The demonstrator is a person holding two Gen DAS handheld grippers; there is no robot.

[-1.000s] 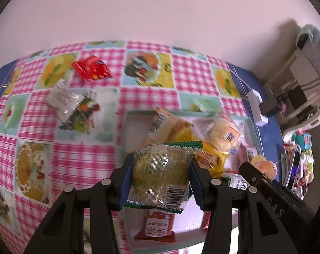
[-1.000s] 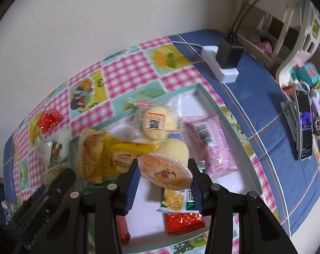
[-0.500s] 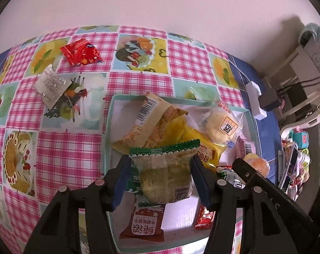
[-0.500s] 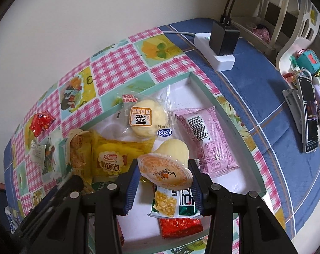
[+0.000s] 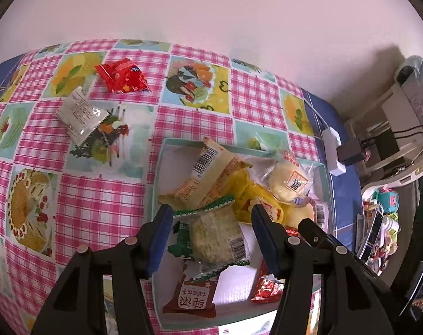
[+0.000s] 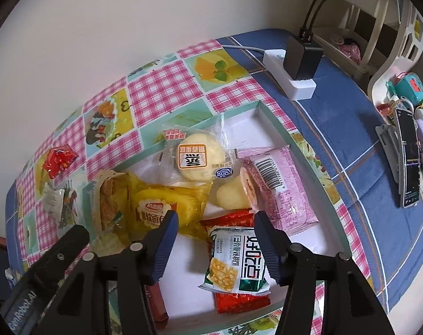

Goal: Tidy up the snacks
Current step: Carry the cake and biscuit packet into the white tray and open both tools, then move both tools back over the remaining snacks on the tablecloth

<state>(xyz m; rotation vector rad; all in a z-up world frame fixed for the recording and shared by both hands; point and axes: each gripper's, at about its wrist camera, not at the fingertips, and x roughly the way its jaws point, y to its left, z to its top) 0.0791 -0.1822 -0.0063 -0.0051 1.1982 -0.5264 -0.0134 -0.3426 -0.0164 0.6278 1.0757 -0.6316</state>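
The left gripper (image 5: 210,217) is hovering over the near left part of the tray (image 5: 155,195), its fingers (image 5: 159,231) standing apart with nothing clamped. The green-edged cracker packet (image 5: 214,236) is lying between them in the tray, touching neither pad as far as can be seen, and partly covering the brown sachet (image 5: 196,297) at the tray's near edge.

The right gripper (image 6: 215,231) is hanging over the tray's middle, its fingers (image 6: 267,240) also spread and empty. The jelly cup (image 6: 236,192) is lying on its side just beyond them, resting between the yellow bread packet (image 6: 166,206) and the pink packet (image 6: 278,187). The white-and-green packet (image 6: 236,259) is lying below the right finger, on top of a red wrapper (image 6: 239,301).

Outside the tray, a red packet (image 5: 120,75) and a clear sachet (image 5: 80,114) are lying near the far left corner of the surface (image 5: 99,195).
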